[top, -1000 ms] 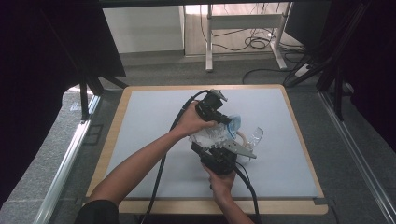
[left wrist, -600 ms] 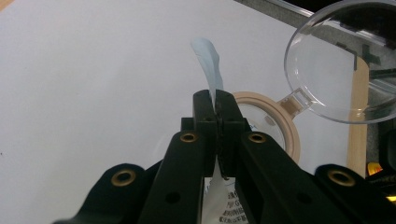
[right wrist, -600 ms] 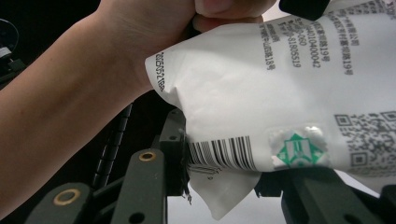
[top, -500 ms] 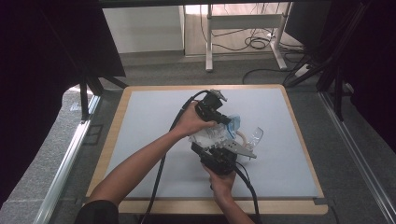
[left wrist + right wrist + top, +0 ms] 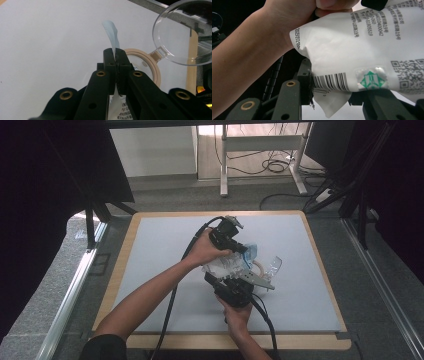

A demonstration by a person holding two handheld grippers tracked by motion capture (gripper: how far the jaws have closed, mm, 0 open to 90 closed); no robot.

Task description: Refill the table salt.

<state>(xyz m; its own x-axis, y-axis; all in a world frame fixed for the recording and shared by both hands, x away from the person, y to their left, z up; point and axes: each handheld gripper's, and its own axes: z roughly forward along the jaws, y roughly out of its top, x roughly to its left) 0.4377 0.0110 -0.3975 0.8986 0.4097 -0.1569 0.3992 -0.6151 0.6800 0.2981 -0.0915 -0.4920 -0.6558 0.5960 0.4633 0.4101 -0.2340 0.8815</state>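
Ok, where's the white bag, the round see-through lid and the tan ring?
white bag [image 5: 352, 50], right gripper view, its printed side.
clear lid [image 5: 175, 32], left gripper view, its middle.
tan ring [image 5: 156, 72], left gripper view, its right rim.

White pouch [image 5: 362, 50]: barcode, QR code (perhaps "01805519").

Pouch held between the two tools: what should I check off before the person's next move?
1. Left tool shut on the pouch edge: ok.
2. Right tool clamped on the pouch's barcode end: cannot tell; the pouch hangs between its jaws.
3. Lid of the beige-rimmed jar swung open: ok.
4. Pouch already torn open: cannot tell.
5. Jar close beside the pouch: ok.
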